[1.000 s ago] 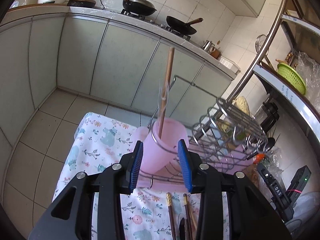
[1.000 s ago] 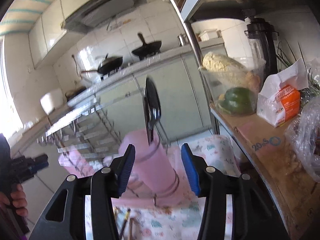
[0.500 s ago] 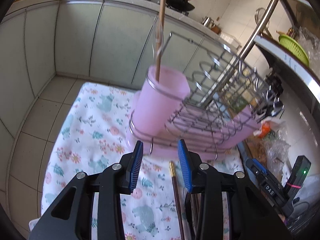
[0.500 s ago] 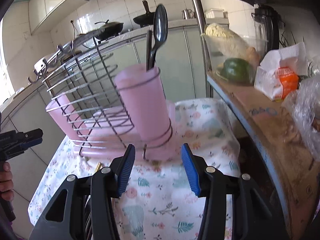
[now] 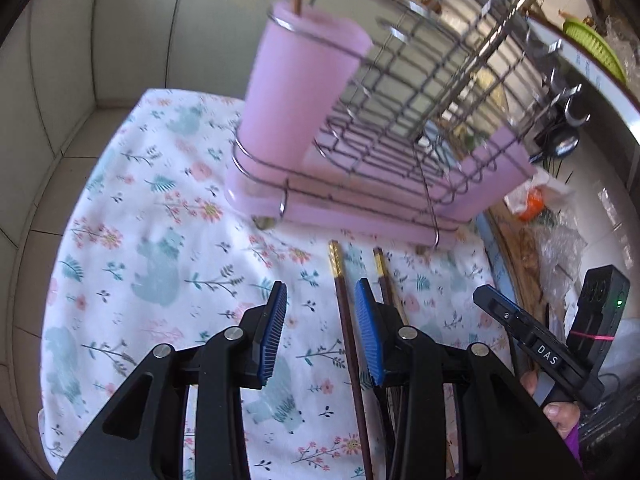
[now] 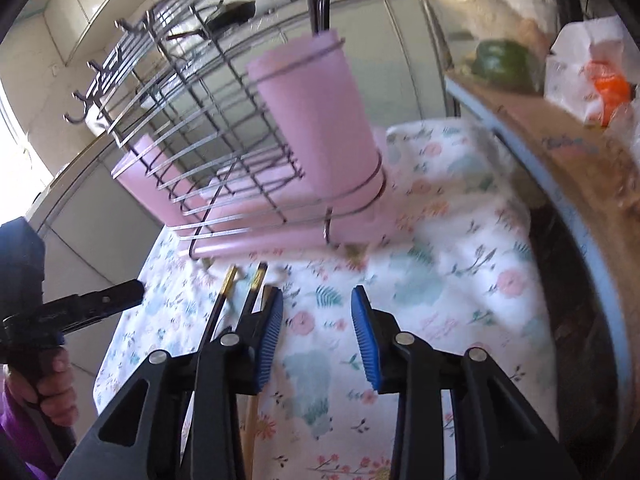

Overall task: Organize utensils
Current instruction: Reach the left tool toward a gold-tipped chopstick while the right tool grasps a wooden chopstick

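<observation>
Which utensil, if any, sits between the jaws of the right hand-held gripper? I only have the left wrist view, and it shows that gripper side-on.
Observer: None. The right hand-held gripper has just been closing, but its pads stand apart over bare floral cloth.
Operator: Where are the chopsticks relative to it?
Observer: The two dark chopsticks lie just outside its left finger, not between the pads.
Operator: Anything in the pink cup on that side?
Observer: Yes, a metal spoon sticks out of the top of the pink cup.
</observation>
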{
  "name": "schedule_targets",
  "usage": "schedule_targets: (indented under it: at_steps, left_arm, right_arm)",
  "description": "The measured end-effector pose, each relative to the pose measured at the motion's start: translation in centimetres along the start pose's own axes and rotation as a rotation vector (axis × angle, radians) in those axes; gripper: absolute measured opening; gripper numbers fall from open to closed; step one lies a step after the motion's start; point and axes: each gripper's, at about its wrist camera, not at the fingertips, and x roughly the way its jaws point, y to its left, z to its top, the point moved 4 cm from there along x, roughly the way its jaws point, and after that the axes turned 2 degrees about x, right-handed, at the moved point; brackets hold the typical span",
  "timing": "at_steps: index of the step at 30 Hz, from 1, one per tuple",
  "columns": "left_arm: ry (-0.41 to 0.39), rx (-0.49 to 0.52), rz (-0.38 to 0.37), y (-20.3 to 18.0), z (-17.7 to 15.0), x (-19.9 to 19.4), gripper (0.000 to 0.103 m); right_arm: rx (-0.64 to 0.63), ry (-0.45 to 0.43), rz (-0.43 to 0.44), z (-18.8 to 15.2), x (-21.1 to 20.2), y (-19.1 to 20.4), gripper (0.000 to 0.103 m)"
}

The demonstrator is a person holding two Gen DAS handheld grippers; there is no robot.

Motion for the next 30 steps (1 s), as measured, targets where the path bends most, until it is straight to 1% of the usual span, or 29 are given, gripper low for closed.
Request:
schedule_targets:
  at_steps: [1,2,3,5,9,12,16,21,25,30]
  left_arm:
    - [0.011,0.008,0.001,-0.3,-0.1,0.3,0.028]
    - [0.024,0.017,0.000,-0.5,-0.1,0.7,0.024]
    - [0.041,0.026,-0.002,-0.8,-0.2,1.2,0.023]
    - [0.064,0.042,0.001,-1.2,-0.2,2.0,0.018]
    - [0.114,0.082,0.030,-2.2,-0.2,3.8,0.017]
    - [0.143,0.101,0.043,-2.8,-0.2,5.0,0.017]
    - [0.163,0.135,0.061,-3.6,-0.1,6.3,0.017]
    - [0.206,0.141,0.104,-3.7,-0.5,8.1,0.008]
    - [0.193,0.104,0.094,-3.2,-0.5,7.8,0.008]
    - [0.162,0.056,0.095,-1.1,-0.8,5.4,0.007]
  right_arm:
    - [-0.002,0.012,0.008,-0.2,0.2,0.1,0.027]
    - [-0.001,0.022,0.012,-0.2,0.3,0.1,0.023]
    - [0.000,0.036,0.021,-0.4,0.5,0.2,0.020]
    - [0.005,0.054,0.037,-0.6,0.7,0.2,0.019]
    - [0.026,0.078,0.068,-0.9,1.2,0.3,0.019]
    - [0.029,0.086,0.073,-1.1,1.4,0.1,0.019]
    - [0.033,0.098,0.076,-1.2,1.7,-0.1,0.019]
    - [0.031,0.113,0.079,-1.3,2.0,0.0,0.019]
    - [0.033,0.139,0.099,-1.4,2.5,0.6,0.019]
    - [0.012,0.183,0.111,-1.3,3.7,2.1,0.019]
